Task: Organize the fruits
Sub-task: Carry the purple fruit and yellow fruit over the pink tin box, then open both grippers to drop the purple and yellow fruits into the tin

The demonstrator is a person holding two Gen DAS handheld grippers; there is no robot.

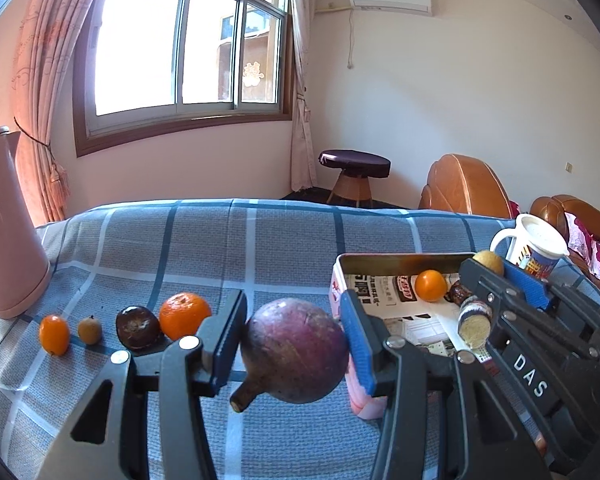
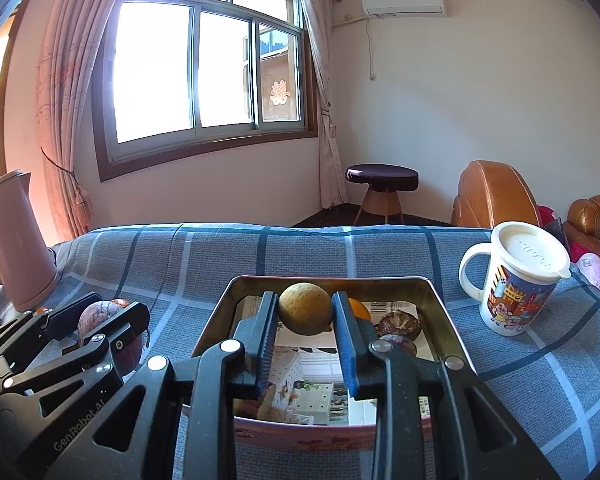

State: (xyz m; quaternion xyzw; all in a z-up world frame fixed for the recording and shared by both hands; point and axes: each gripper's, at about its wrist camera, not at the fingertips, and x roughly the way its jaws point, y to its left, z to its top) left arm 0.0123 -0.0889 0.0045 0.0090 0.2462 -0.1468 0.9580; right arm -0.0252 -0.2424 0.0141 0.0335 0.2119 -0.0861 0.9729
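Note:
My left gripper (image 1: pixel 294 330) is shut on a large purple passion fruit (image 1: pixel 296 350) with a stub stem, held above the blue checked cloth just left of the tin tray (image 1: pixel 342 270). My right gripper (image 2: pixel 305 312) is shut on a small yellow-brown round fruit (image 2: pixel 305 308), held over the tin tray (image 2: pixel 212 328). The paper-lined tray holds an orange (image 1: pixel 431 285) and a dark brown fruit (image 2: pixel 400 324). Left of my left gripper, a row lies on the cloth: a kumquat (image 1: pixel 54 334), a small tan fruit (image 1: pixel 89 330), a dark brown fruit (image 1: pixel 137 327) and an orange (image 1: pixel 184 314).
A pink kettle (image 1: pixel 8 232) stands at the table's left edge. A white lidded mug (image 2: pixel 514 280) with a cartoon print sits right of the tray. Beyond the table are a round stool (image 2: pixel 382 184) and brown leather seats (image 2: pixel 496 196).

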